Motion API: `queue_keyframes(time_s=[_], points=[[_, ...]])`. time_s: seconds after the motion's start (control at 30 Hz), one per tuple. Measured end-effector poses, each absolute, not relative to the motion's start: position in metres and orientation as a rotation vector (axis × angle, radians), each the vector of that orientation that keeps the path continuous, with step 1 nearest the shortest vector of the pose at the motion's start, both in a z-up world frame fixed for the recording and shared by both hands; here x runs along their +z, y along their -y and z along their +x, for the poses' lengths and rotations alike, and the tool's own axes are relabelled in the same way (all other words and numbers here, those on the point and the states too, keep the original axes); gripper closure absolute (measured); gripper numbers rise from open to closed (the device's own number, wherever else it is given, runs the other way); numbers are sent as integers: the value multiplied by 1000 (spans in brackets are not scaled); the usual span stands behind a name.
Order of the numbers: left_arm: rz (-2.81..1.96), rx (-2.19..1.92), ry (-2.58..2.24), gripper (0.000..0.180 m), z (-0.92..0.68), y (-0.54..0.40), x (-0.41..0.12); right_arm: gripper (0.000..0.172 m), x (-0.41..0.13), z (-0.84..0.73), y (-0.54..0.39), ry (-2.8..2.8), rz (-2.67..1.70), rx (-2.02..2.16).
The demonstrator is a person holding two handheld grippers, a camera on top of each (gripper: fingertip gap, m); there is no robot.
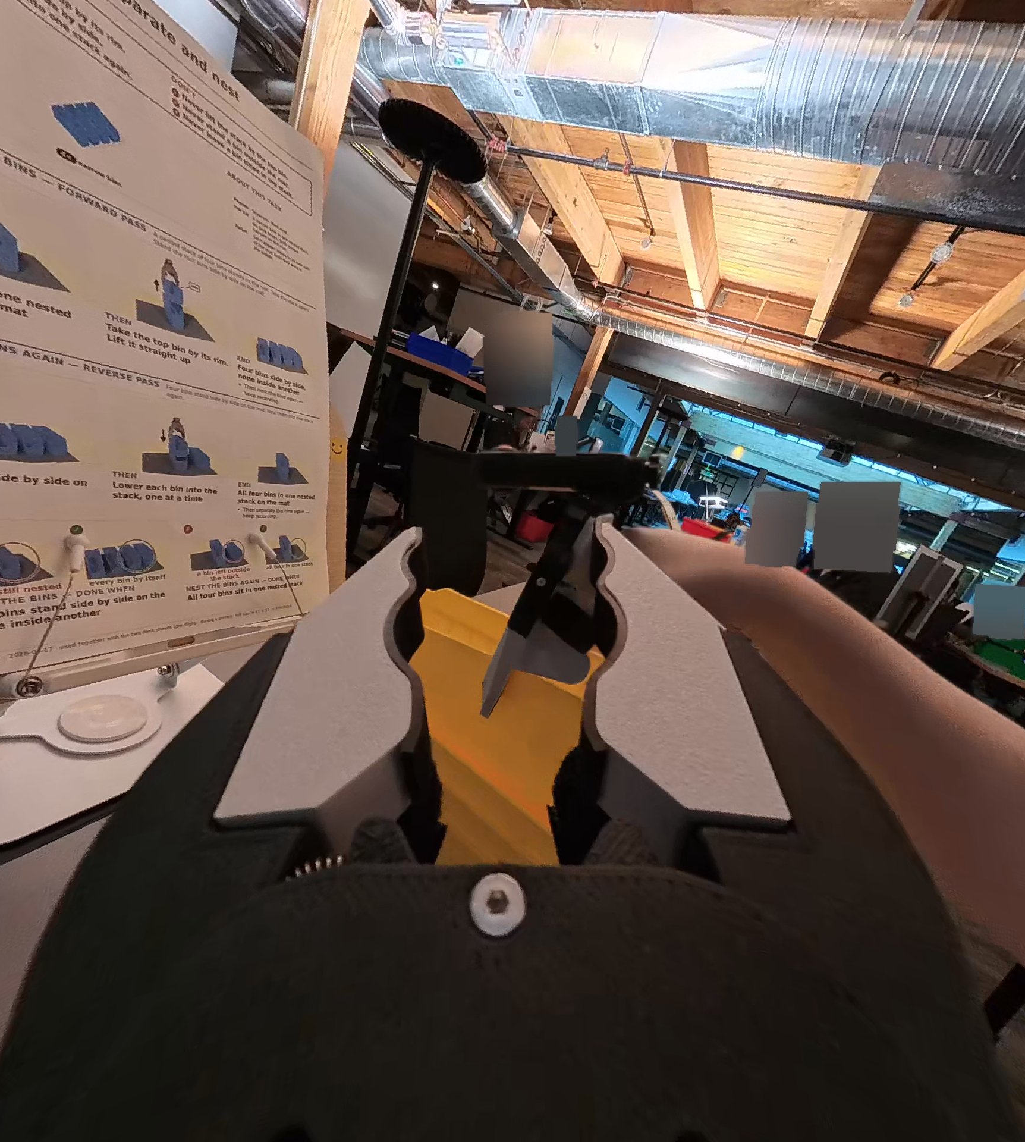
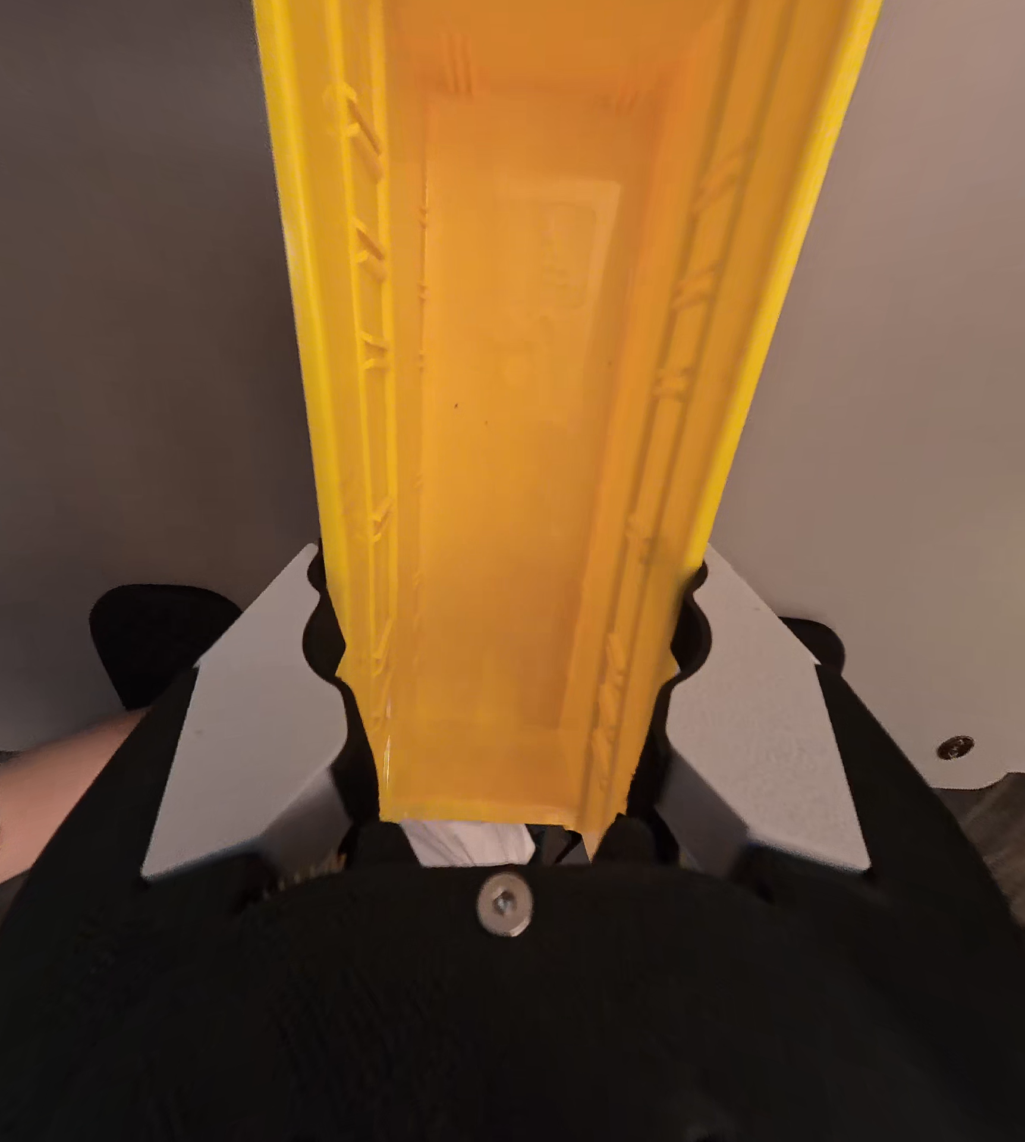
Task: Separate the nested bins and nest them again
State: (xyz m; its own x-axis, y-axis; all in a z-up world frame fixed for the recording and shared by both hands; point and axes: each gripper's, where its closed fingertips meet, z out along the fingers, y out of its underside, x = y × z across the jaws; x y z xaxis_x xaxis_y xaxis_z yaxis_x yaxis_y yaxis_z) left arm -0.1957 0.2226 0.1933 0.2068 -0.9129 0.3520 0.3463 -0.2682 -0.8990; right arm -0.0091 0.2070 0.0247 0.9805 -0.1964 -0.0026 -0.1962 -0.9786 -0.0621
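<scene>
Bins (image 2: 528,371), yellow and nested, fill the right wrist view, long axis running straight away from the camera, open side facing it, above the pale bench (image 2: 930,309). The right gripper (image 2: 507,593) spans the stack's width, pads (image 2: 325,624) touching both long rims. The left gripper (image 1: 507,575) stands part open near the yellow end wall, gripping nothing visible. An instruction sheet (image 1: 127,340) stands at the bench's left edge. Judged best: hold level, draw the top bin straight along its depth.
</scene>
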Motion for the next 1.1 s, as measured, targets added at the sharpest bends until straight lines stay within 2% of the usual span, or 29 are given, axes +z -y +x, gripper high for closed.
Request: queue_keyframes(time_s=[0.33,0.77,0.97,1.1], points=[[-1301,-1374,-605,130,-197,-221,194,57,-13,-7,-210,-330,-3027,8],[-1383,-1378,-681,126,-173,-215,181,35,-29,-8,-210,-223,-3036,-7],[-1373,-1347,-657,108,-166,-214,186,32,3,-8,-210,-32,-2903,18],[-1374,-1334,-686,104,-154,-206,187,32,35,0,-208,126,-2749,24]])
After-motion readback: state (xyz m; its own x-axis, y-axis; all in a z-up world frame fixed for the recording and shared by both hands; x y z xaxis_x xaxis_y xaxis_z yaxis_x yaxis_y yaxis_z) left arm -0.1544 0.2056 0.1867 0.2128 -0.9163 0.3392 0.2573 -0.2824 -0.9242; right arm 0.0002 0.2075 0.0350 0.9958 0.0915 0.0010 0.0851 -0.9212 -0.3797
